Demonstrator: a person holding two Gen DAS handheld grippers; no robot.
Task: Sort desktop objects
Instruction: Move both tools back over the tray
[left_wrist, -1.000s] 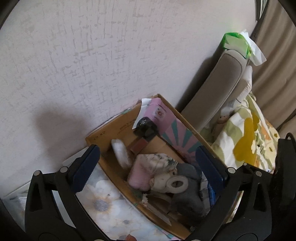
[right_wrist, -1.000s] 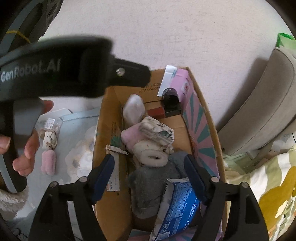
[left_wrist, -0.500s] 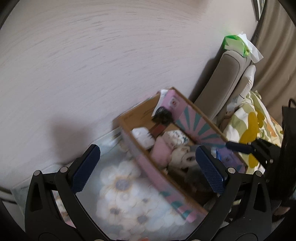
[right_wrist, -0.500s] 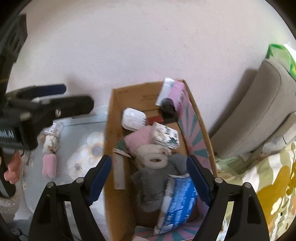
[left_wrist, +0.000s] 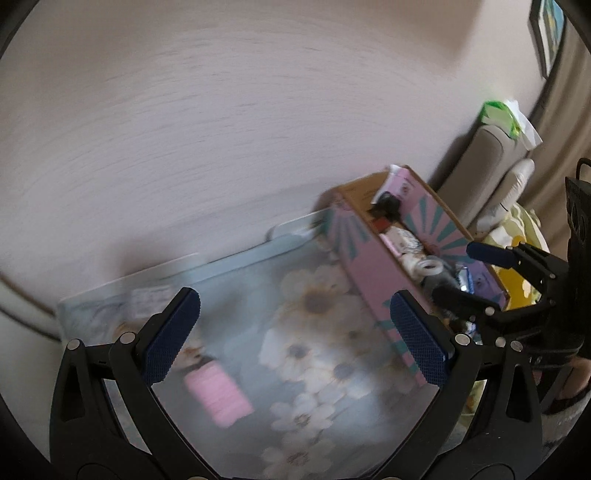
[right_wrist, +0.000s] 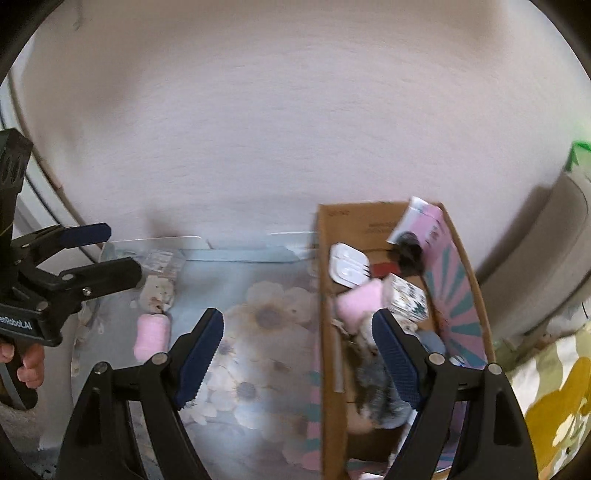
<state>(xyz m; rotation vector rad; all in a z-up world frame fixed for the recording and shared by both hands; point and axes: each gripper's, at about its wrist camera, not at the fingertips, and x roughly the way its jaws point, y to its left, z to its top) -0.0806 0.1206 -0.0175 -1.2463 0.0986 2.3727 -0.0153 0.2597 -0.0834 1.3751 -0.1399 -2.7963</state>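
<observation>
A cardboard box (right_wrist: 328, 258) with pink and teal sides stands at the right on a floral desk mat (right_wrist: 258, 332); it holds several items, among them a white case (right_wrist: 347, 264), a pink soft item (right_wrist: 358, 304) and a tape roll (left_wrist: 428, 265). A pink fluffy item (left_wrist: 219, 393) lies on the mat at the left, also in the right wrist view (right_wrist: 150, 332). A small clear packet (right_wrist: 159, 260) lies behind it. My left gripper (left_wrist: 295, 336) is open and empty above the mat. My right gripper (right_wrist: 295, 354) is open and empty over the box's left wall.
A pale wall rises right behind the mat. A grey sofa arm (left_wrist: 484, 166) with a green tissue pack (left_wrist: 498, 114) stands to the right of the box. A yellow floral cloth (right_wrist: 554, 398) lies at the right.
Both grippers have swung left and drawn back from the box. The box now lies to the right in both views, and the pink fluffy item and the mat have come into view.
</observation>
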